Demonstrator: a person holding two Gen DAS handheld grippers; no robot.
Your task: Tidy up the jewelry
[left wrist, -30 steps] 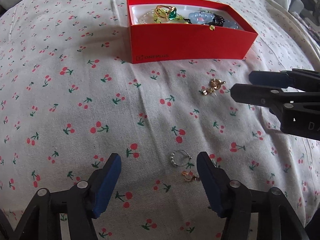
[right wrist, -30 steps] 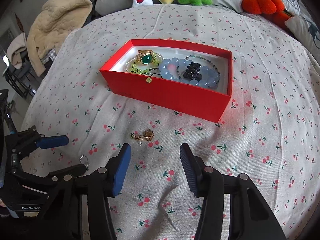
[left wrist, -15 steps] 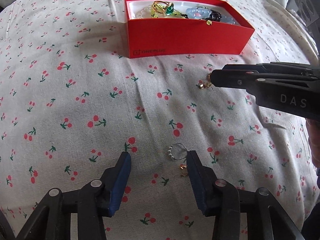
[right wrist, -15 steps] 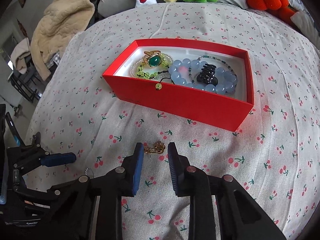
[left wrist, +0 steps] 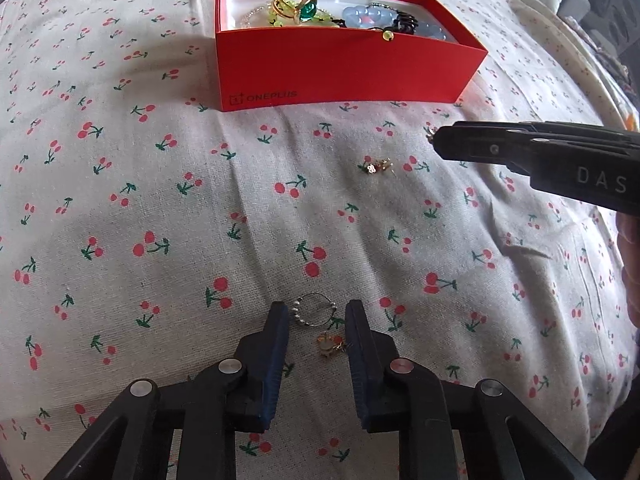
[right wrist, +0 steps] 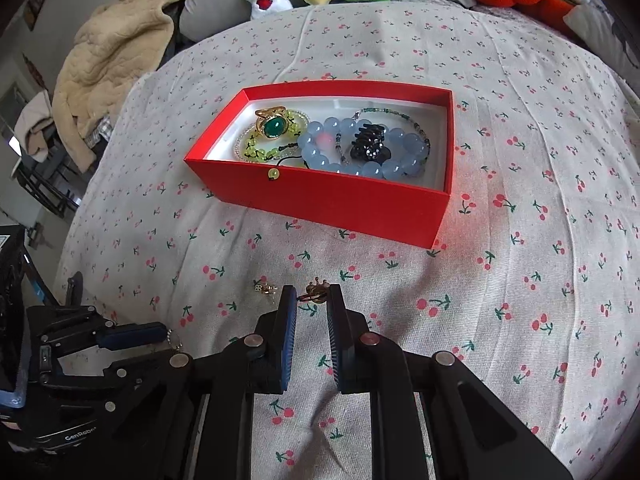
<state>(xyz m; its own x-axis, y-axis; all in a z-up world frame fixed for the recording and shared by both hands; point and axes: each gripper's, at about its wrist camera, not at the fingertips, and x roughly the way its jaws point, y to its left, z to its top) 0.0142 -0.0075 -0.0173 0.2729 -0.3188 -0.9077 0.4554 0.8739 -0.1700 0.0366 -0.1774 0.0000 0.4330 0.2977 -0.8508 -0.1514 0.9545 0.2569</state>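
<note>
Both pairs of jaws have just been closing. In the left wrist view the left gripper point(left wrist: 317, 322) stands narrow, its blue pads on either side of a thin wire hoop with small beads point(left wrist: 314, 312) and a little gold charm point(left wrist: 329, 345) lying on the cherry-print cloth point(left wrist: 160, 240); the pads look to be at the hoop's edges, but I cannot tell whether they press it yet. A good pick here means closing on the wire itself, tips low to the cloth without pinching fabric. The right gripper point(left wrist: 434, 142) reaches in from the right, and a second gold earring point(left wrist: 376, 167) lies loose on the cloth near it. In the right wrist view the right gripper's jaws are nearly together, with a gold earring point(right wrist: 314, 294) caught at the very tips. So shallow a hold could slip, so lift slowly and straight before carrying it to the red box point(right wrist: 328, 200), where a green ring point(right wrist: 274, 126) and a blue bead bracelet point(right wrist: 360, 148) already lie.
</note>
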